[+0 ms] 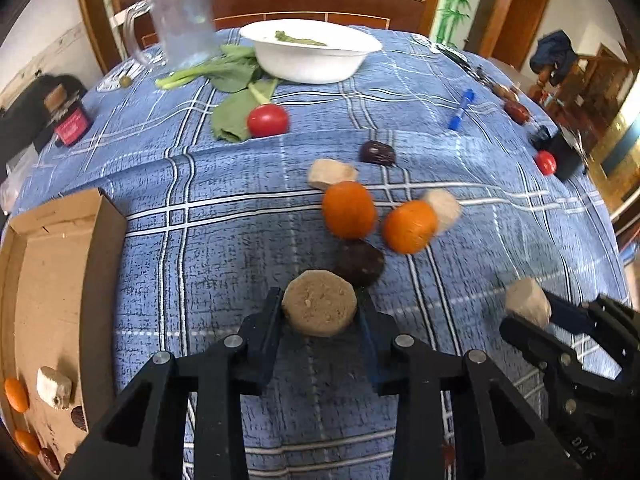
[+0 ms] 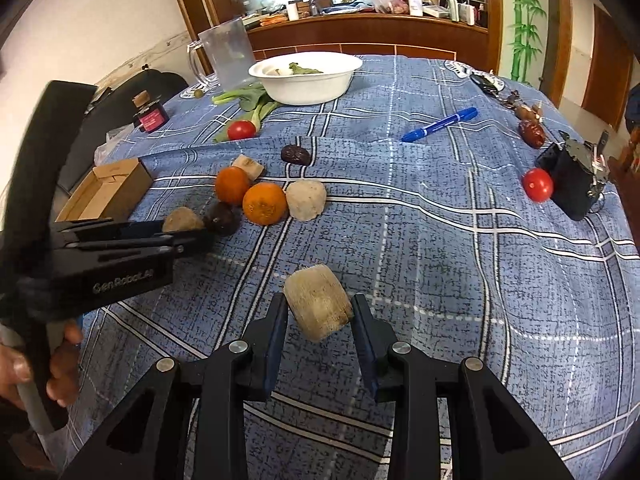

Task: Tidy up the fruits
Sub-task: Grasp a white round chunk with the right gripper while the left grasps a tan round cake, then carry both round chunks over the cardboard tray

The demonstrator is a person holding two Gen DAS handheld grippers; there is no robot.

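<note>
My left gripper (image 1: 320,312) is shut on a round tan cake-like piece (image 1: 319,306), held just above the blue checked cloth; it also shows in the right wrist view (image 2: 182,220). My right gripper (image 2: 320,312) is shut on a pale chunk (image 2: 319,307), seen from the left wrist view too (image 1: 527,307). Two oranges (image 1: 349,210) (image 1: 409,226), a dark round fruit (image 1: 360,262), two pale chunks (image 1: 331,174) (image 1: 444,210) and a dark date (image 1: 377,153) lie ahead. A cardboard box (image 1: 44,280) at the left holds oranges, a pale chunk and dates.
A white bowl (image 1: 312,54), leafy greens (image 1: 232,80), a clear jug (image 1: 180,24) and a red tomato (image 1: 267,120) stand farther back. A blue pen (image 2: 440,124), another tomato (image 2: 538,185), a black device (image 2: 576,176) and dates (image 2: 531,133) lie at the right. A small bottle (image 1: 68,118) stands at the left.
</note>
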